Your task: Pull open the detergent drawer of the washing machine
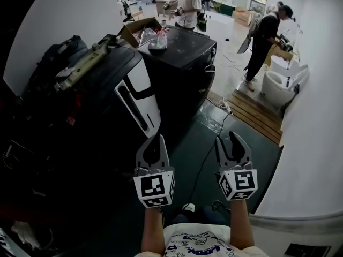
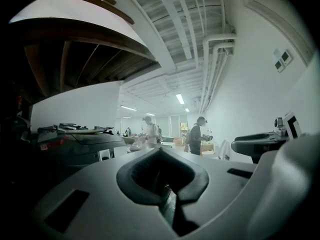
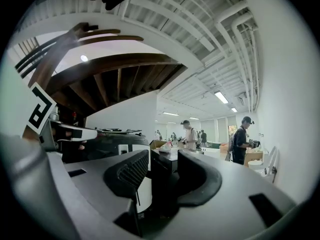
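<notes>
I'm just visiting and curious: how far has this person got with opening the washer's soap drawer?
Done: nothing that shows. Both grippers hang short of the dark washer and touch nothing. In hand: only the approach. The left gripper has its jaws shut, and the right gripper has its jaws apart and empty. Left: reach the machine, grip the drawer and pull it out. I can't make out the drawer itself from here.

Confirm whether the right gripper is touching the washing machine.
Apart. The head view shows the right gripper held over the floor, a plain stretch of floor between its open jaws and the washing machine.
</notes>
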Tool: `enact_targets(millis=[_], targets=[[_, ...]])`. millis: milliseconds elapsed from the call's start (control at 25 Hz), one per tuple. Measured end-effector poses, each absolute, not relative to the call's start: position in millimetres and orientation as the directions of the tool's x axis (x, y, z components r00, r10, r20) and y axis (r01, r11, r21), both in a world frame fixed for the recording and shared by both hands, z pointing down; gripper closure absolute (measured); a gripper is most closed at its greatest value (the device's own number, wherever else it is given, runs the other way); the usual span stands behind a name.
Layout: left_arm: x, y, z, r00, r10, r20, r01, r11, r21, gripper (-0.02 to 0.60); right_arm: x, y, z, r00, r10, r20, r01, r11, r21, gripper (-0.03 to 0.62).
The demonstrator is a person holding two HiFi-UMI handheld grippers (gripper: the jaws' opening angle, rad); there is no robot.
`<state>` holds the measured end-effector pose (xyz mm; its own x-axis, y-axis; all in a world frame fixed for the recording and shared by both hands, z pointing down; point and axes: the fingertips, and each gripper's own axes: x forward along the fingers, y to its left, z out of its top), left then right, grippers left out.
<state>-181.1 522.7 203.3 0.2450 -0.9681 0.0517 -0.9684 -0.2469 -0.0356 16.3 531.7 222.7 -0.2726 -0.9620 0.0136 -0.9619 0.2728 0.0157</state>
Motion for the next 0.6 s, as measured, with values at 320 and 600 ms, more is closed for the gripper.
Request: enact_targets(millis=[320,600], targets=[[-170.0,486.3,209.4,0.257,-0.964,0.074,-0.965,-0.260,-0.037,0.568,20.6,499.6,231.9,-0.287,-0.957,0.044,-0.958,0.287,0.010,0.394],[-155.7,443.7,222.8,0.247,-0.964,0.099,-0.968,-0.251,-0.031,0.568,35.0,451.7,244.7,-0.299,-0.952,0.063,-0.954,0.299,-0.013,0.393]])
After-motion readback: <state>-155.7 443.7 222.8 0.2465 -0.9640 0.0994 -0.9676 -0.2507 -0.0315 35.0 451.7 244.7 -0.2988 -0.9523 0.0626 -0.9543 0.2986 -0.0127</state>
